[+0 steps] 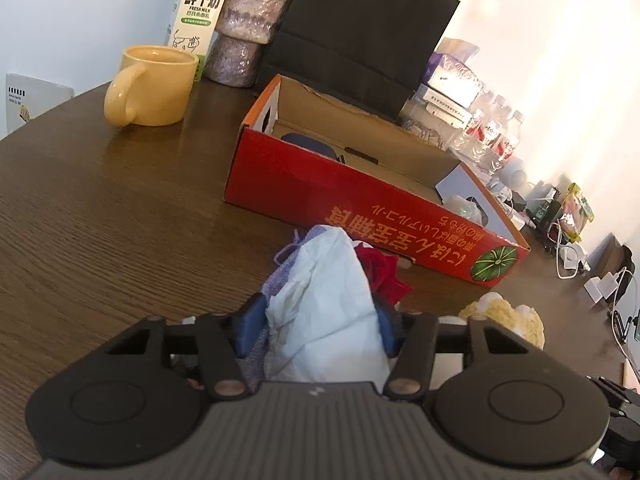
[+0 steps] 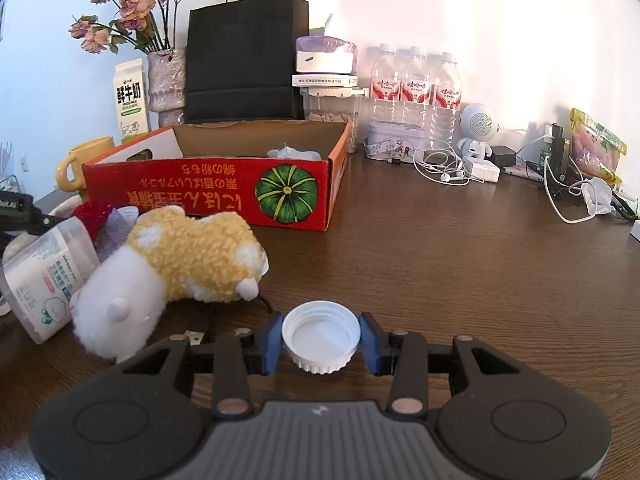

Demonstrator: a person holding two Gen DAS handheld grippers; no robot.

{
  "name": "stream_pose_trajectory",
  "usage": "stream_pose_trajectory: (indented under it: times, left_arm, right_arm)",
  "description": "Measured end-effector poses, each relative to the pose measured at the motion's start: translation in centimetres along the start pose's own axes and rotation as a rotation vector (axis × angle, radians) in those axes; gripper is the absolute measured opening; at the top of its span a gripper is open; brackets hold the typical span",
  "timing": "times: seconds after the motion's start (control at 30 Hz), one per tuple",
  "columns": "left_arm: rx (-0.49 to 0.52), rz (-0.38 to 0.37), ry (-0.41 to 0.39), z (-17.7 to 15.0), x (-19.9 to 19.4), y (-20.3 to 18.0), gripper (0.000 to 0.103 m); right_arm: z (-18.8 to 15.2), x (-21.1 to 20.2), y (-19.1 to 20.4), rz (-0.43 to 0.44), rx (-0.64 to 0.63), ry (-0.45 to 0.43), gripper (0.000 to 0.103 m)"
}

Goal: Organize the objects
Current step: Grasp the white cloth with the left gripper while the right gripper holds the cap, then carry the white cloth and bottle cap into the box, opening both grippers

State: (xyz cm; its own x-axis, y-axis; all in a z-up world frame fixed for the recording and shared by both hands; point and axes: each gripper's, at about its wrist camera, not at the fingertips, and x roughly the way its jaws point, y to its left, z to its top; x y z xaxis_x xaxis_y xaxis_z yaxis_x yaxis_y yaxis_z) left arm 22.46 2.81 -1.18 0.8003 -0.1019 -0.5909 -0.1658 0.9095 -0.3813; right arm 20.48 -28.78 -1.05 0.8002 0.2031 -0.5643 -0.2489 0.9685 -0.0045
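Observation:
My left gripper (image 1: 320, 320) is shut on a clear plastic jar (image 1: 328, 304) with a pale label, held tilted over the table; the jar also shows at the left of the right wrist view (image 2: 44, 276). Red and purple knitted cloth (image 1: 380, 272) lies beneath it. My right gripper (image 2: 320, 336) is shut on the jar's white screw lid (image 2: 320, 334), open side up, just above the table. A yellow and white plush toy (image 2: 180, 264) lies to the lid's left. The red cardboard box (image 2: 208, 192) with a pumpkin picture stands behind, open-topped, with a few items inside.
A yellow mug (image 1: 152, 84), milk carton (image 1: 196, 16), vase (image 1: 244, 28) and black paper bag (image 1: 360, 32) stand behind the box. Water bottles (image 2: 416, 96), a tin, a white speaker (image 2: 478, 128), chargers and cables (image 2: 560, 192) line the back right. Bare wooden table (image 2: 460, 272) lies right.

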Motion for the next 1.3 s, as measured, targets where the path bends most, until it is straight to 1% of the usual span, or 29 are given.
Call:
stream_pose_trajectory:
  times: [0.03,0.23,0.3,0.33,0.47,0.6,0.97,1.13,1.3]
  left_arm:
    - [0.001,-0.001,-0.003,0.0,-0.2,0.1,0.046]
    - [0.025,-0.007,-0.025,0.0,-1.4,0.0,0.032]
    - [0.046,-0.009,-0.037,0.0,-1.9,-0.1,0.026]
    - [0.056,-0.005,-0.039,0.0,-2.0,-0.1,0.009]
    - [0.065,0.014,-0.032,-0.1,-2.0,0.3,0.008]
    - [0.055,0.004,-0.045,-0.1,-2.5,0.5,0.008]
    - [0.096,-0.012,-0.107,0.6,-4.6,0.2,0.008]
    - [0.113,-0.019,-0.131,1.1,-5.4,0.2,0.008]
    - [0.14,-0.034,-0.157,1.8,-6.0,-0.5,0.008]
  right_arm:
    - [0.0,0.0,0.0,0.0,0.0,0.0,0.039]
    - [-0.1,0.0,-0.1,-0.002,0.004,0.002,0.039]
    - [-0.1,0.0,-0.1,-0.003,0.003,0.002,0.039]
    - [-0.1,0.0,0.0,-0.004,0.001,0.001,0.039]
    - [-0.2,-0.1,0.0,-0.006,0.0,0.0,0.039]
    - [-0.2,-0.1,0.0,-0.006,-0.004,-0.002,0.039]
    - [-0.1,-0.8,0.6,-0.02,-0.023,-0.031,0.039]
    - [0.7,-1.8,1.3,-0.019,-0.033,-0.069,0.039]
    - [2.4,-2.7,2.3,-0.008,-0.051,-0.112,0.039]
